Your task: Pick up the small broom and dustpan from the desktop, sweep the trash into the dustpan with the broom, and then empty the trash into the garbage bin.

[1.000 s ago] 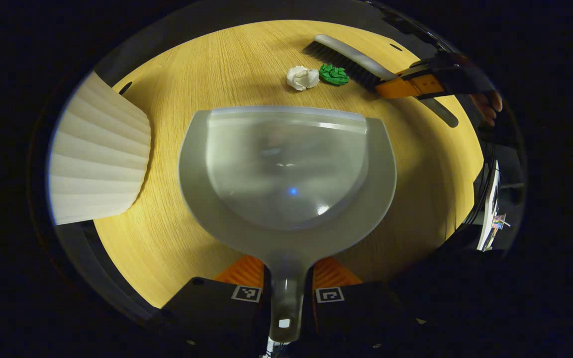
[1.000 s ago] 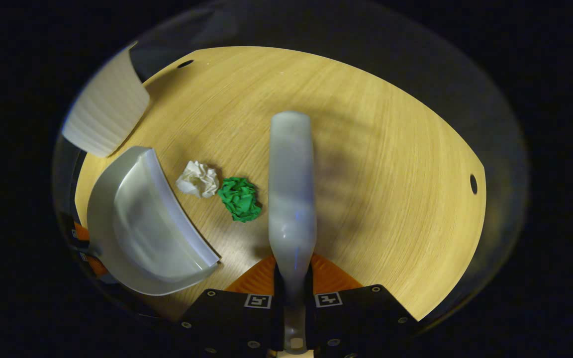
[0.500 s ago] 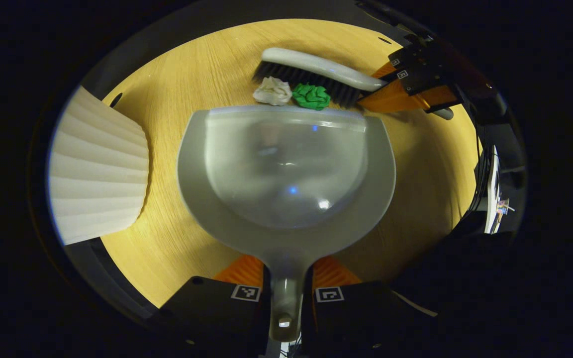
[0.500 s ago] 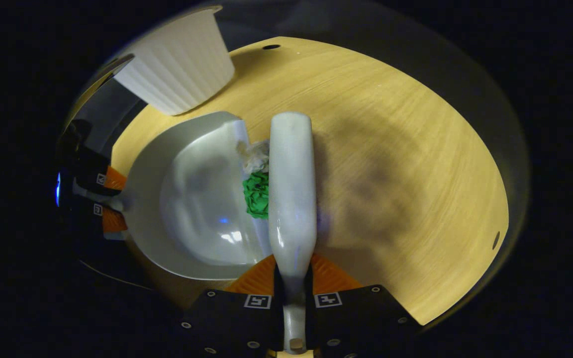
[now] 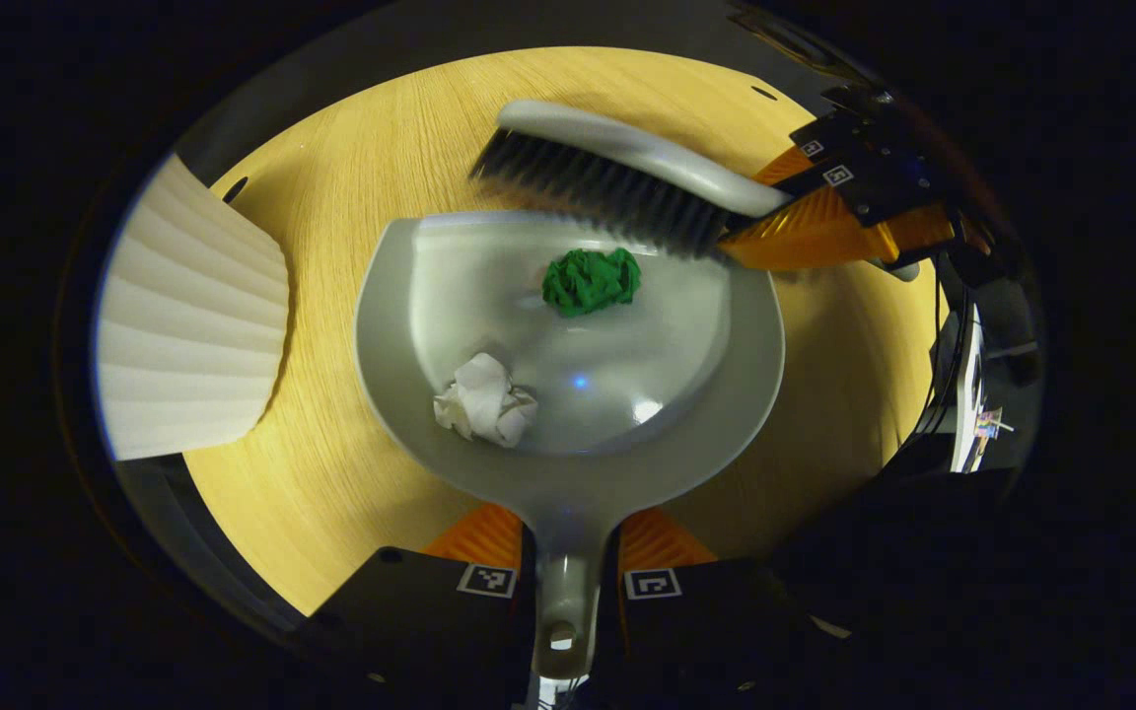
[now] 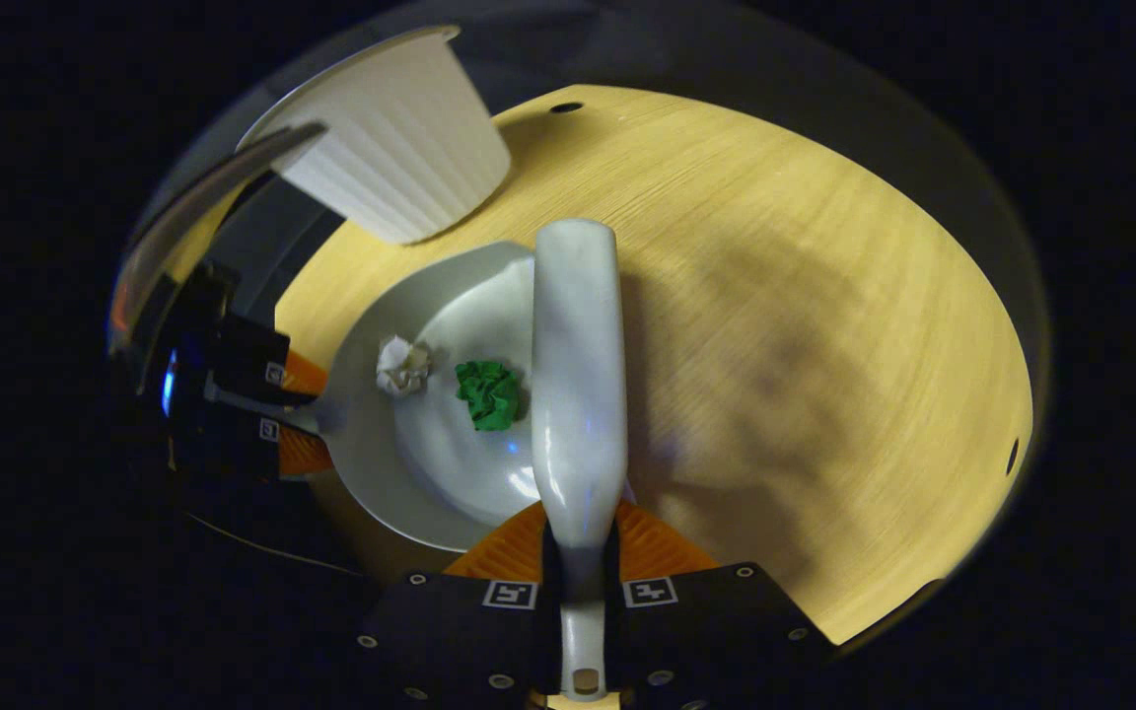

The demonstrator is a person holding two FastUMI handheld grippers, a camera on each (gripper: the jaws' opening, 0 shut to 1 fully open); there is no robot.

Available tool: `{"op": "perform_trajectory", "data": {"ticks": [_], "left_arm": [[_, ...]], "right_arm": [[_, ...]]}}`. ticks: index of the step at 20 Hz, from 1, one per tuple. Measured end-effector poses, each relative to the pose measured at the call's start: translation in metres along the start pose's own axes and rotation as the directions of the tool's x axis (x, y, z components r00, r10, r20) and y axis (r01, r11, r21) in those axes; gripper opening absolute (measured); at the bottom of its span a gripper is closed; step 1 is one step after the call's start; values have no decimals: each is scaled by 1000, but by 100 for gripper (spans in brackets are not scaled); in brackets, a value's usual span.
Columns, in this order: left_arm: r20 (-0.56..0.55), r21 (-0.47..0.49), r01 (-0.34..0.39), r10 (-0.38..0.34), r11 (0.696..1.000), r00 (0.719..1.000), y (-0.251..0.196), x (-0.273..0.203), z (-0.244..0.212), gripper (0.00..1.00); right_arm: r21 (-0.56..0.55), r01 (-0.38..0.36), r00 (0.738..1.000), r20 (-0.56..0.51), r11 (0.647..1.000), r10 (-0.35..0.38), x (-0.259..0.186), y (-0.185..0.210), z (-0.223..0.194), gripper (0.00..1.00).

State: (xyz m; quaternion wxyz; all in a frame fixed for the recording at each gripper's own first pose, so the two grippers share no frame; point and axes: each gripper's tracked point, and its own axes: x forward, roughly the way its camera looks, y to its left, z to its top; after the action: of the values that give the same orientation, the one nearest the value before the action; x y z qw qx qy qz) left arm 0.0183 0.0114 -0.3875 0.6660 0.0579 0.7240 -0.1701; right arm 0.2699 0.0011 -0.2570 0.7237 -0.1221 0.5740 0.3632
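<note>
Left gripper view: both paper balls sit in the dustpan [image 5: 568, 394].
The left gripper [image 5: 568, 552] squeezes the dustpan handle; green ball [image 5: 591, 281] far, white ball [image 5: 485, 400] near-left. The right gripper [image 6: 583, 552] squeezes the broom [image 6: 578, 385] over the pan's far edge.

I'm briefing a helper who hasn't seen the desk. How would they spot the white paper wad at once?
Find the grey dustpan on the wooden desktop, its handle clamped by the left gripper. Two crumpled wads lie inside; the white paper wad sits nearer the handle, apart from the green wad by the broom.
</note>
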Motion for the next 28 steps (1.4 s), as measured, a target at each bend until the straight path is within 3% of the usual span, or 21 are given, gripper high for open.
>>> {"op": "perform_trajectory", "data": {"ticks": [3, 6, 11, 13, 15, 17, 19, 23, 28], "left_arm": [[23, -64, 17, -15, 998, 1000, -3, 2, -1, 25], [64, -107, 6, 1, 994, 998, -5, 1, -3, 25], [169, -99, -93, 109, 991, 980, -4, -16, 8, 25], [214, -80, -123, 137, 989, 967, -3, -12, 9, 25], [250, -98, -101, 123, 990, 960, -3, -7, 10, 25], [287, -122, -77, 109, 990, 952, 0, -4, 11, 25], [326, -138, -86, 127, 987, 937, 0, -4, 14, 25], [422, -172, -80, 147, 982, 894, -2, -4, 19, 25], [492, -232, -102, 207, 967, 846, -5, -21, 29, 25]], "right_arm": [[140, 74, 994, 70, 987, -84, -37, -61, 9, 17], [249, 114, 986, 90, 962, -140, -73, -86, -9, 17], [400, 158, 979, 52, 903, -195, -98, -113, -81, 17], [437, 199, 976, -5, 877, -219, -86, -113, -108, 17], [452, 232, 972, -65, 861, -227, -67, -115, -132, 17], [453, 235, 970, -56, 860, -235, -64, -126, -132, 17], [426, 284, 958, -80, 859, -277, -60, -124, -137, 17], [421, 324, 945, -96, 847, -313, -55, -140, -129, 17], [428, 317, 947, -90, 846, -309, -56, -176, -104, 17]]}}
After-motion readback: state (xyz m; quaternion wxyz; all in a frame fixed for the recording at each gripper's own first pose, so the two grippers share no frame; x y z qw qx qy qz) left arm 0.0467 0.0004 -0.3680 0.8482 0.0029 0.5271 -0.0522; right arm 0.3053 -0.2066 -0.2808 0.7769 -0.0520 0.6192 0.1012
